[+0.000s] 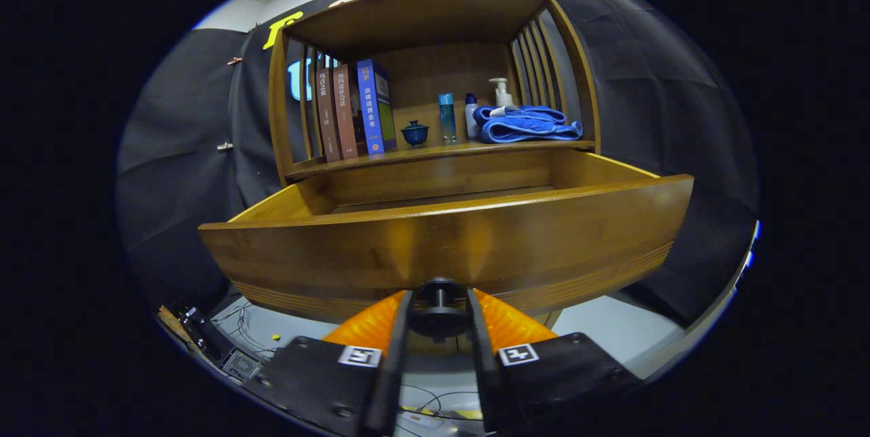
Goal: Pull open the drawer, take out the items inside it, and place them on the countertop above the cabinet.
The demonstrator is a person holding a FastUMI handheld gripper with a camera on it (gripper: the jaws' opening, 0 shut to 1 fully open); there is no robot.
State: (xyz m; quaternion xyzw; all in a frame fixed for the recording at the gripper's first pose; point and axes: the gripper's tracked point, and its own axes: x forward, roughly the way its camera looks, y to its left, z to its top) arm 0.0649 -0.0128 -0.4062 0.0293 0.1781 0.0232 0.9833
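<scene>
Black cloth hangs behind a wooden cabinet (435, 83) with slatted sides and an open shelf. On that countertop (435, 150) stand three books (353, 114) at one end, then a small dark blue lidded cup (414, 132), a slim blue bottle (446, 117), a white bottle with a blue cap (470, 116), a white pump bottle (501, 92) and a folded blue towel (527, 126).

Below the shelf, the drawer (445, 247) is pulled well out. Its front panel is glossy amber-brown wood with fine grooves along the lower edge, and it looms just ahead of the fingers. What can be seen of its inside shows bare side walls and back; its floor is hidden behind the front panel.

Centred low on the panel is a round dark knob (438, 291). The gripper (438, 318) has its two fingers pressed against either side of the knob, clamped on it.
</scene>
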